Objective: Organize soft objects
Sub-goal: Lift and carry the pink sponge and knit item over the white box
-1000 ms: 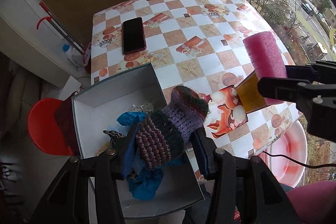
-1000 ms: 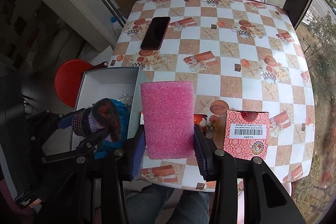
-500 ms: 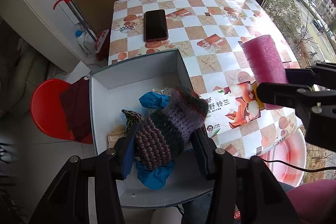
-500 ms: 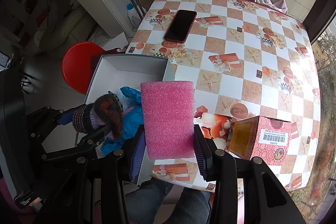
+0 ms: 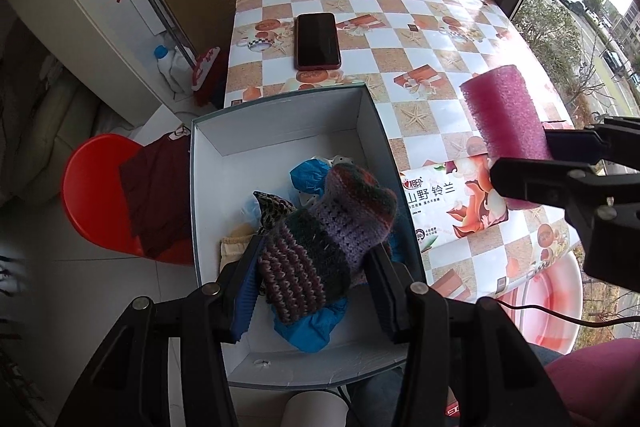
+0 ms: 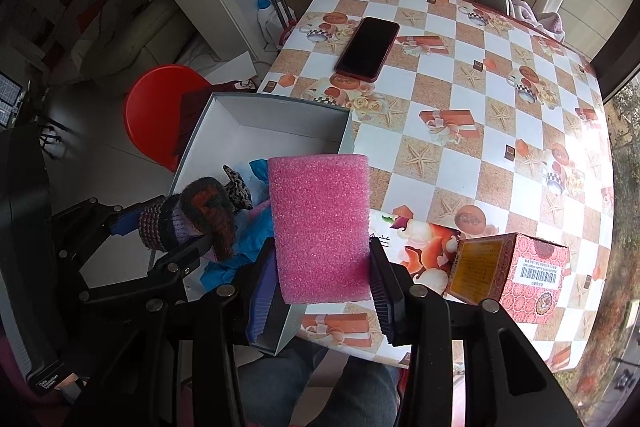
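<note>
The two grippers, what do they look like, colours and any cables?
Both the left gripper and right gripper are matte black frames with silver rivets and ribbed blue pads. A thin black cable trails beneath the right one.

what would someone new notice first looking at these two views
The pink foam block clamped in the right gripper, above the edge of the checkered table. Then the striped knitted sock held by the left gripper over the open white box, which already holds blue cloth.
</note>
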A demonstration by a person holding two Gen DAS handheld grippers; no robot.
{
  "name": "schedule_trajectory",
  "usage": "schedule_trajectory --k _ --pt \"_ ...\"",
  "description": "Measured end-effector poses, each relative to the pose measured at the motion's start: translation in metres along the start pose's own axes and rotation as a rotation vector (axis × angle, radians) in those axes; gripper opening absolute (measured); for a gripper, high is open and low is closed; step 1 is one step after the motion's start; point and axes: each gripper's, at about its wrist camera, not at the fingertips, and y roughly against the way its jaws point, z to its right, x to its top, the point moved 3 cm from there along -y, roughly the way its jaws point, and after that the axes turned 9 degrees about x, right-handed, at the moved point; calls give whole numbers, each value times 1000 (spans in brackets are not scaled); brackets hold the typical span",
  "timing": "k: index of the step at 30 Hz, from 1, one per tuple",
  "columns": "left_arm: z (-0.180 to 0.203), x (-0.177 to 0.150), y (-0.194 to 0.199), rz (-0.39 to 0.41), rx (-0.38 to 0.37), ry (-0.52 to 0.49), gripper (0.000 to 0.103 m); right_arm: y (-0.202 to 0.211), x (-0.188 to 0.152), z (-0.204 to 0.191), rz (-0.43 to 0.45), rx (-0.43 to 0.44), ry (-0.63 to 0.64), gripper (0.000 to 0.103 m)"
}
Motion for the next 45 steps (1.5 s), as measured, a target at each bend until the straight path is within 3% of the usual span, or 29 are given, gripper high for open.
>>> schedule_trajectory --k 45 --pt "-30 -19 -11 -36 11 85 53 -19 4 -32 -45 8 84 45"
